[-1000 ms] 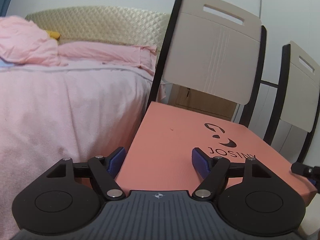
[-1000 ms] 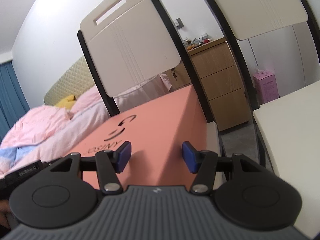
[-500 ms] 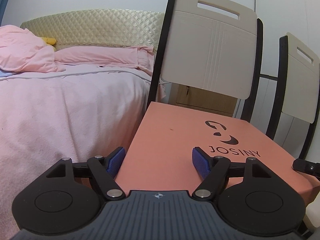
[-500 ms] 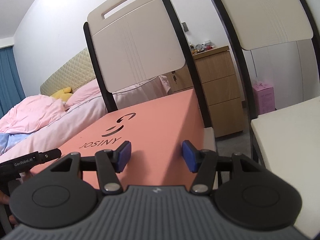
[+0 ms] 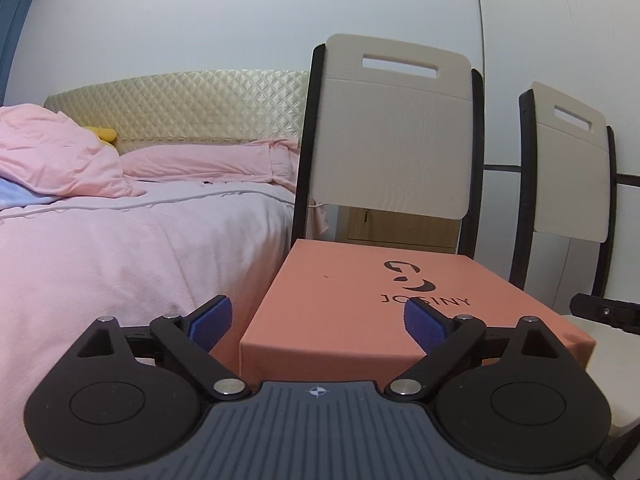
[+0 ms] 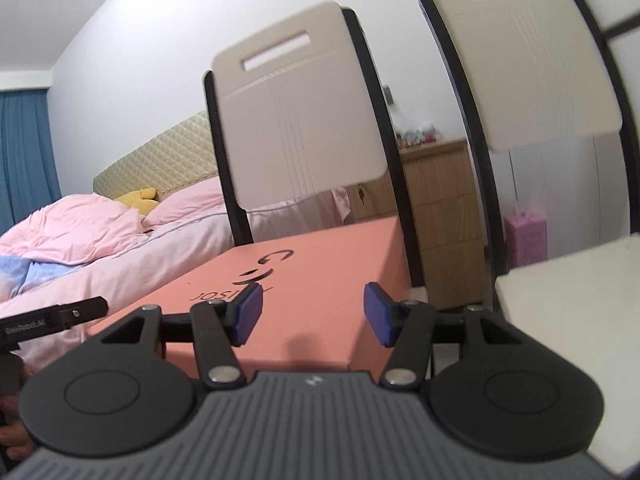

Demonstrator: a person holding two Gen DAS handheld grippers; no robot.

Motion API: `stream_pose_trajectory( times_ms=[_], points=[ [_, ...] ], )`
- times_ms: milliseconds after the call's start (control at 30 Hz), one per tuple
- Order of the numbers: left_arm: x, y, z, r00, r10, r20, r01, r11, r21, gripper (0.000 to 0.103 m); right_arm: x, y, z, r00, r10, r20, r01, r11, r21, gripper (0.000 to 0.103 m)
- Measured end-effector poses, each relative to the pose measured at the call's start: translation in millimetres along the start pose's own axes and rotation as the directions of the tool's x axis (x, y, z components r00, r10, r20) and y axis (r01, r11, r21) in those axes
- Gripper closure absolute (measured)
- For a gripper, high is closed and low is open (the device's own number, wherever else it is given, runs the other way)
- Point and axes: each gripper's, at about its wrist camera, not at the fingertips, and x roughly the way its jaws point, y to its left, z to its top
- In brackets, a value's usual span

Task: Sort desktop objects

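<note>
A salmon-pink box [image 5: 360, 296] with a black JOSINY logo lies flat on a chair seat. It also shows in the right wrist view [image 6: 304, 280]. My left gripper [image 5: 318, 326] is open and empty, just in front of the box's near left corner. My right gripper [image 6: 312, 314] is open and empty, level with the box's near right edge, its blue pads [image 6: 248, 312] over the lid. The right gripper's tip shows at the right edge of the left wrist view [image 5: 604, 312].
Two beige chairs with black frames [image 5: 394, 140] [image 5: 572, 168] stand behind the box. A bed with pink bedding [image 5: 120, 248] is at the left. A wooden drawer chest [image 6: 440, 216] stands behind. A white seat surface [image 6: 572, 312] is at the right.
Both grippers have drawn back and lowered from above the lid to the box's near edge. The box's front face now shows. Both jaws stayed open.
</note>
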Motion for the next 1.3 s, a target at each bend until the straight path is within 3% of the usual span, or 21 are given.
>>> stream_pose_trajectory(
  times_ms=[300, 367, 667, 933, 1000, 1300],
  points=[
    [-34, -14, -9, 0.998, 0.006, 0.07, -0.01, 0.999, 0.049, 0.0, -29, 19, -12, 0.999, -0.014, 0.035, 0.016, 0.997, -0.07, 0.042],
    [-40, -16, -13, 0.996, 0.019, 0.086, -0.025, 0.998, 0.064, 0.0, -33, 22, -16, 0.999, -0.023, 0.041, 0.026, 0.997, -0.067, 0.032],
    [-48, -17, -16, 0.992, 0.02, 0.126, -0.03, 0.997, 0.073, 0.0, -41, 34, -27, 0.997, -0.046, 0.062, 0.053, 0.994, -0.1, 0.008],
    [-50, -12, -14, 0.992, 0.016, 0.125, -0.02, 0.999, 0.025, 0.0, -35, 41, -30, 0.998, -0.035, 0.057, 0.042, 0.992, -0.119, 0.006],
    [-49, -13, -16, 0.992, 0.018, 0.122, -0.021, 0.999, 0.028, 0.0, -34, 42, -31, 0.997, -0.04, 0.061, 0.047, 0.991, -0.125, 0.0],
    [-46, -19, -19, 0.992, 0.033, 0.124, -0.041, 0.997, 0.064, 0.0, -36, 41, -31, 0.996, -0.057, 0.064, 0.064, 0.99, -0.124, 0.0]
  ],
)
